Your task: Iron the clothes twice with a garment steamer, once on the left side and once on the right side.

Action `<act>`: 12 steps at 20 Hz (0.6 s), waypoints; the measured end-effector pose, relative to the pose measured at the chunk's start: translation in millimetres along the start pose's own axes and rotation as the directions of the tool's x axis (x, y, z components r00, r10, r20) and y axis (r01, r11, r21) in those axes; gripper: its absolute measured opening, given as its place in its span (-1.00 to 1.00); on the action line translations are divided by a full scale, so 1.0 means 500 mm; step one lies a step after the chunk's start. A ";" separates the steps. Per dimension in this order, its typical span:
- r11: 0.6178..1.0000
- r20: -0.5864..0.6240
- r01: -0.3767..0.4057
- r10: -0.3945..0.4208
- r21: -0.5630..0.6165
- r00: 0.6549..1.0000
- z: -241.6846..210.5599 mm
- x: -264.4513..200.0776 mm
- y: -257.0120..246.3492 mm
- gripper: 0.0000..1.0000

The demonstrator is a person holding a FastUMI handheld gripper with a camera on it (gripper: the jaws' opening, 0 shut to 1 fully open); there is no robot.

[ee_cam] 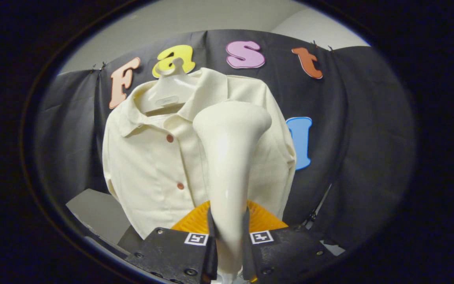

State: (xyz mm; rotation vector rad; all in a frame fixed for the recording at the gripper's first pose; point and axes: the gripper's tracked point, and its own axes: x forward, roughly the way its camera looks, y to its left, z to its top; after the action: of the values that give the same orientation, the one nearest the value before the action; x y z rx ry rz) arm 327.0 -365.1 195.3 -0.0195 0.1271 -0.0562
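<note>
One shirt (164,157) hangs on one hanger (170,88) against the booth wall, straight ahead of the hand-held gripper (228,240) and just beyond the steamer (229,157). The steamer's long axis runs upright, head before the shirt's right-of-placket panel. One steamer, clamped by the handle between both fingers; two buttons (170,138) visible.
</note>
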 end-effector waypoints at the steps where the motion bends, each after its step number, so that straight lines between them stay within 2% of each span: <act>1: 1.000 -0.009 -0.003 0.003 0.010 1.000 -0.006 0.011 0.001 -0.51; 6: 0.997 0.005 -0.031 0.031 0.066 0.999 -0.040 0.026 0.010 -0.51; 12: 0.994 -0.053 -0.029 0.035 0.109 0.998 -0.138 0.027 0.004 -0.51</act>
State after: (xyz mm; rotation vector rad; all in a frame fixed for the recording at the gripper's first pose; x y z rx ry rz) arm 331.8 -364.8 125.2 0.0919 0.1787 -0.0311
